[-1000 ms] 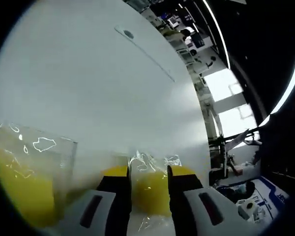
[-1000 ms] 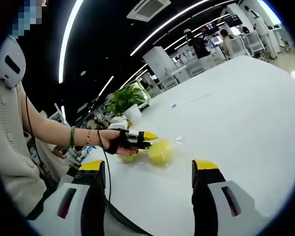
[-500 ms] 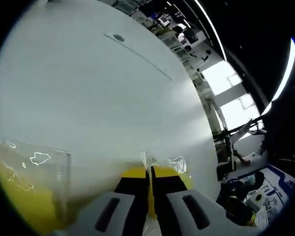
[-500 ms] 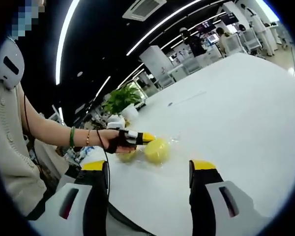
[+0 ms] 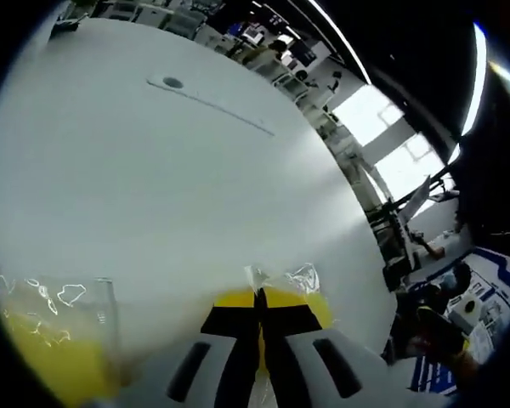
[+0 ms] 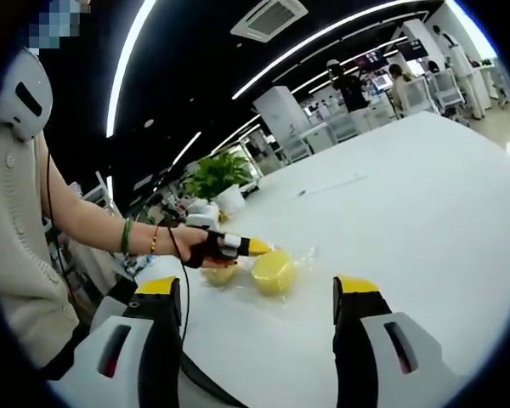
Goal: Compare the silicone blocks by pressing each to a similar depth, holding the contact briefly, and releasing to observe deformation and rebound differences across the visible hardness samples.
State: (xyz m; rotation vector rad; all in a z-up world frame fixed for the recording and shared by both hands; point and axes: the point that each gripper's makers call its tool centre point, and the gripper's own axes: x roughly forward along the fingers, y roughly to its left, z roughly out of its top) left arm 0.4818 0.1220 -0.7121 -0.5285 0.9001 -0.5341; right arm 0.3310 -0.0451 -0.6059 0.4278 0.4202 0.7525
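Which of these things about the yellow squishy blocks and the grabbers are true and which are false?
1. The left hand-held gripper is squeezed shut on a yellow silicone block. True.
2. The right hand-held gripper is pinching a block. False: its jaws stand wide apart with nothing between them.
3. The blocks sit in clear plastic wrap. True: crinkly wrap shows around them.
4. The table is black. False: it is white.
5. A green plant stands at the far end of the table. True.

No text or label can be read.
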